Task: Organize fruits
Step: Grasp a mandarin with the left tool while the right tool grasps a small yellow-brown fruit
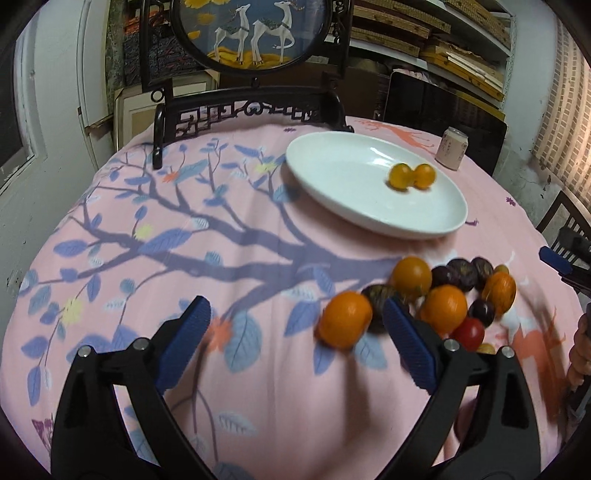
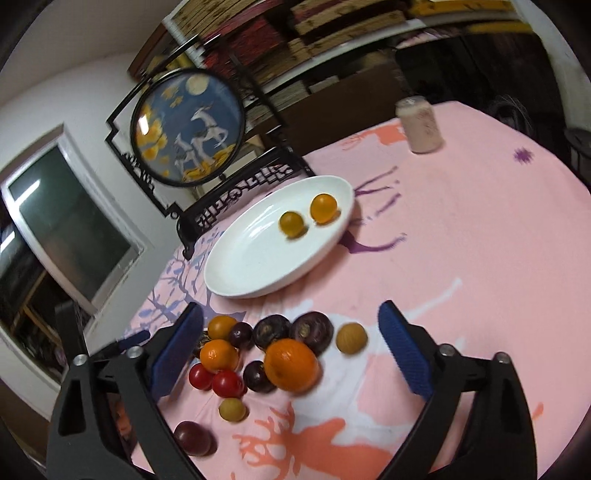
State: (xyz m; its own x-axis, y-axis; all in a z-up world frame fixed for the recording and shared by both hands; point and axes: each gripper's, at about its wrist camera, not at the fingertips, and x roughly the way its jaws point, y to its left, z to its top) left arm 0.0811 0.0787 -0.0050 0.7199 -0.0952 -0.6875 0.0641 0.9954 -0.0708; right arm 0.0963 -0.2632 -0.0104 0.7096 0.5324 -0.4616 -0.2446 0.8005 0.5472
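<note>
Fruit pile [image 2: 258, 354] of oranges, plums and tomatoes lies on our pink tablecloth [image 2: 461, 240], near the white plate [image 2: 236, 269] holding two small oranges [image 2: 306, 216]. Our left gripper [image 1: 295, 343] and right gripper [image 2: 291, 347] both gape wide, empty.

- left gripper [image 1: 295, 343] sitting low over the pink tablecloth [image 1: 229, 280], blue pads spread wide, nothing between them but cloth
- white plate [image 1: 373, 184] further back with two small yellow-orange fruits [image 1: 412, 176] touching each other inside
- pile of loose fruit [image 1: 439, 295] just in front of the plate: oranges, dark purple ones, a red one, all a bit blurry
- one orange [image 1: 345, 319] just left of the right-hand pad
- pale can [image 1: 451, 147] standing beyond the plate
- round deer picture on a dark stand [image 1: 255, 33] at the far table edge
- tip of the right gripper [image 1: 561, 260] poking in at the right edge
</note>
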